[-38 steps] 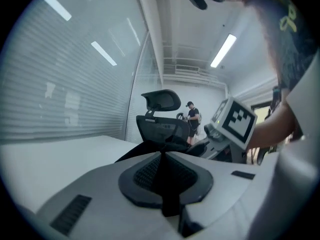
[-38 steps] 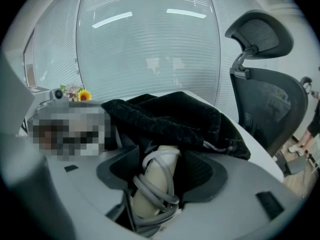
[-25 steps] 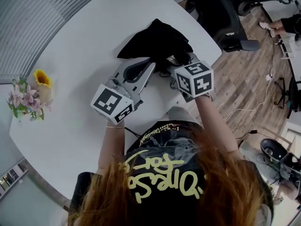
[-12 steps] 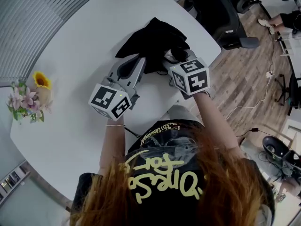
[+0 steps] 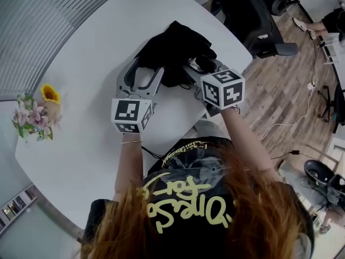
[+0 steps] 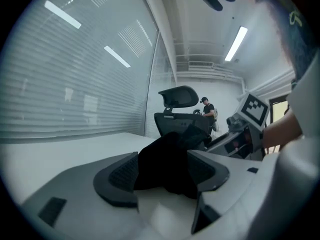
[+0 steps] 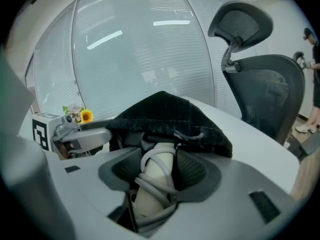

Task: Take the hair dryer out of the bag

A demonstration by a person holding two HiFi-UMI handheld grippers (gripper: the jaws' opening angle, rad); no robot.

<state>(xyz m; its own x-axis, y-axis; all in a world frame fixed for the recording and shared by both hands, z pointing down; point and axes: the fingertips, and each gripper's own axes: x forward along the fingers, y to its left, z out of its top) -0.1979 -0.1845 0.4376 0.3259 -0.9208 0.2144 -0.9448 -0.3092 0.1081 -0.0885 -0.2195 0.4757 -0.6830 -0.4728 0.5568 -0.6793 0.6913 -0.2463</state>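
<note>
Yellow brush-script lettering (image 5: 178, 189) sprawls over the person's black shirt (image 5: 215, 171), this side of the bag (image 5: 175, 47), but I can't read the words. The left marker cube (image 5: 131, 115) and right marker cube (image 5: 223, 89) show only black-and-white square codes.

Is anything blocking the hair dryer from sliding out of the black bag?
Nothing visible does. The hair dryer pokes handle-first from the bag; only loose cloth drapes over its top.

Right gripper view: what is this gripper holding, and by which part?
The right gripper, whose jaws have just been closing, holds the cream plastic hair dryer by its cord-wrapped handle.
</note>
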